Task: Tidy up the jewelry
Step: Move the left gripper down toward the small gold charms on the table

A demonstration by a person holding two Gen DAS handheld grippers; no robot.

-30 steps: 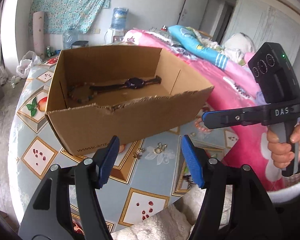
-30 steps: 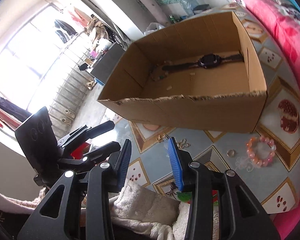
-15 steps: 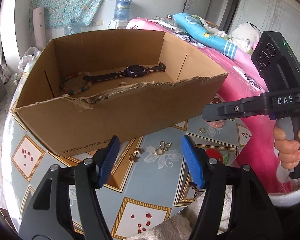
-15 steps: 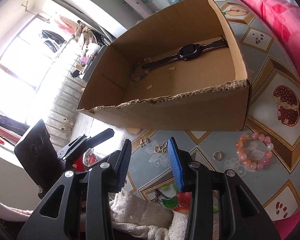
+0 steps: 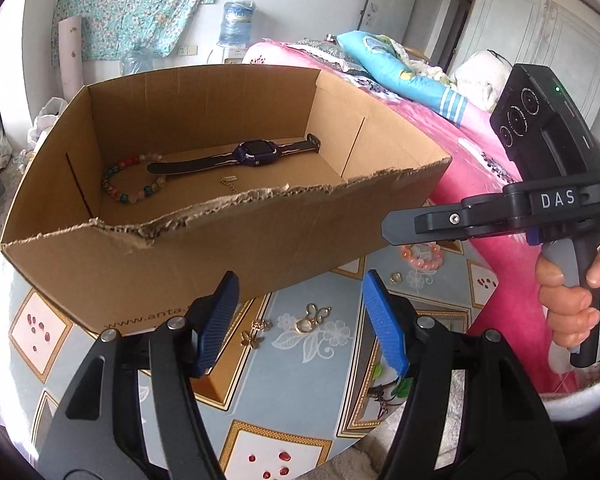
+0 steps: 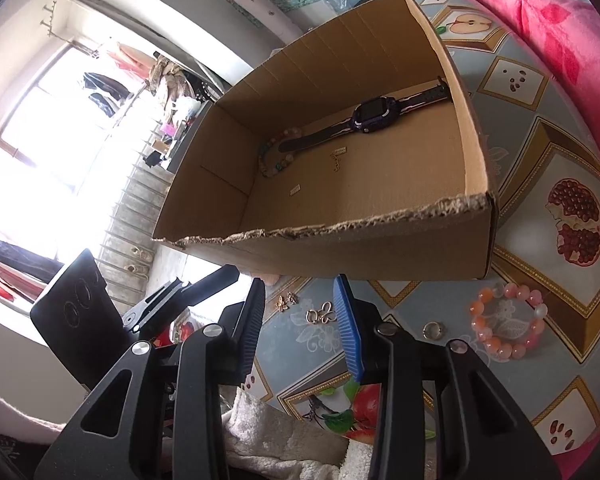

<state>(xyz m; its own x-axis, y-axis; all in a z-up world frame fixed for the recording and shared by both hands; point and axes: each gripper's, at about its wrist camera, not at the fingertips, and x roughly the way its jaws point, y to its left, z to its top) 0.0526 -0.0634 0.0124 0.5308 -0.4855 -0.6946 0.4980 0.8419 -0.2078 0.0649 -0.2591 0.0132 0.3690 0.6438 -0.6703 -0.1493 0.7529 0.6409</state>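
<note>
Cardboard box (image 5: 204, 248) on the bench (image 5: 312, 364) already holds a watch (image 5: 256, 151); loose gold earrings (image 6: 320, 315) lie just before it. Right gripper (image 6: 300, 328), half-open and empty, has just been narrowing toward them; left gripper (image 5: 300, 320) wide, empty.

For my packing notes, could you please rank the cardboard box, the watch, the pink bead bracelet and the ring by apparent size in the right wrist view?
1. cardboard box
2. watch, though farther away, so its lead is unsure
3. pink bead bracelet
4. ring
</note>
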